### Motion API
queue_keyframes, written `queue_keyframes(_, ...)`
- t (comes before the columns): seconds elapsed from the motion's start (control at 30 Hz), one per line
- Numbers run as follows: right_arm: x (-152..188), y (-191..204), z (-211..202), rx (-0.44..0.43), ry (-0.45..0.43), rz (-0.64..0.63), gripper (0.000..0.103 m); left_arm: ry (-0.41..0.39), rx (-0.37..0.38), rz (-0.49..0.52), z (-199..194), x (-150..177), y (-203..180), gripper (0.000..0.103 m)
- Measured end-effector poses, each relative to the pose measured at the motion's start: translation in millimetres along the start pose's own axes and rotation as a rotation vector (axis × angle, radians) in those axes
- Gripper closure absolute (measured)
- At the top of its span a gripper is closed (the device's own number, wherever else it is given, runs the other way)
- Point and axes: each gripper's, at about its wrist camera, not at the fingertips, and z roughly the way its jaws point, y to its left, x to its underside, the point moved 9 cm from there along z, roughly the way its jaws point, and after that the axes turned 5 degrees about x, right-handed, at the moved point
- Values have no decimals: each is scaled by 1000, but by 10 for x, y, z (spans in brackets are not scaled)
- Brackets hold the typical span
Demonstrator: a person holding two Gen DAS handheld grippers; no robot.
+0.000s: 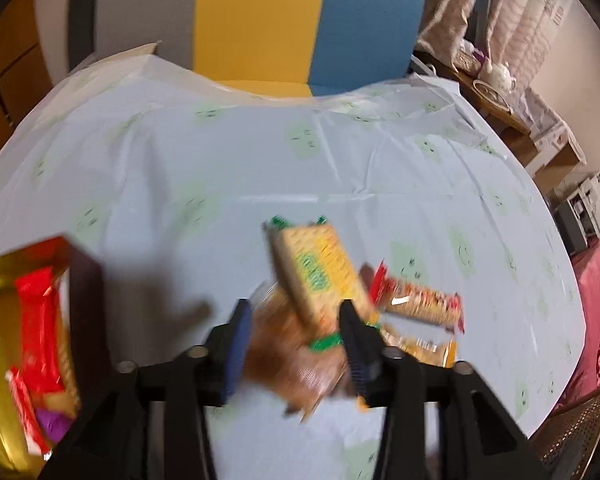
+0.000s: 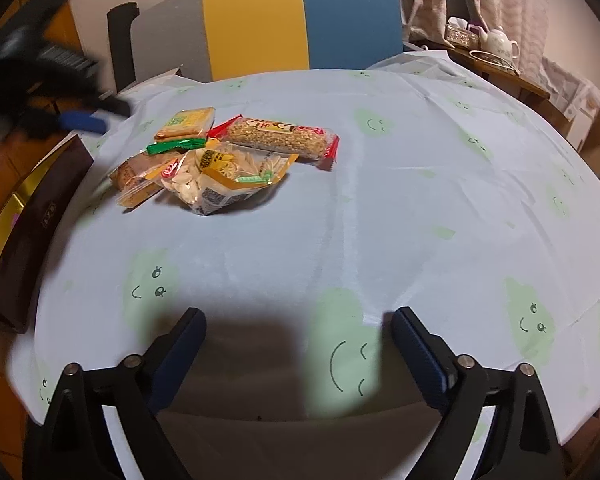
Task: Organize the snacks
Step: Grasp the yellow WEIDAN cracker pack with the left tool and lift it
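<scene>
Where tablecloth spreads: bare room.

Snack packets heaped on a covered desk

A pale-blue tablecloth carries the snack pile; a dark box sits at its left edge.

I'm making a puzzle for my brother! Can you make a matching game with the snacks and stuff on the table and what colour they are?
Things:
1. cracker pack
2. long nut bar
3. seed bag
4. tablecloth

Colours:
A. pale blue with green smiley faces
B. clear with red ends
C. yellow with green ends
D. clear with orange edges, white seeds inside

Pairs: 1-C, 2-B, 3-D, 4-A
</scene>
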Motion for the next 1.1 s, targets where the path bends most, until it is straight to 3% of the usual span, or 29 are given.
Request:
queue_keyframes(0.03,1,12,5,3,-3,-7,6,10,-13,2,53,-41,-16,44)
queue_keyframes(0.2,12,32,2,-7,-15,-24,3,51,-80,47,356,-194,-138,43)
queue_keyframes(0.3,6,24,-1,-27,-15,-14,2,92,-133,79,567,-239,-171,29)
queue_keyframes(0.43,2,15,-7,-50,-14,3,1,138,-157,61,785,-215,-145,30)
queue_keyframes(0.5,2,20,-8,-52,-15,0,1,137,-145,50,824,-182,-113,44)
queue_keyframes(0.6,4,17,-10,-55,-17,3,1,96,-108,36,727,-186,-68,48)
queue_keyframes(0.83,5,25,2,-41,-17,-3,1,-75,-105,103,49,-103,54,48)
queue_keyframes(1.1,36,45,7,-14,-13,-35,1,-117,-80,122,-415,708,109,48)
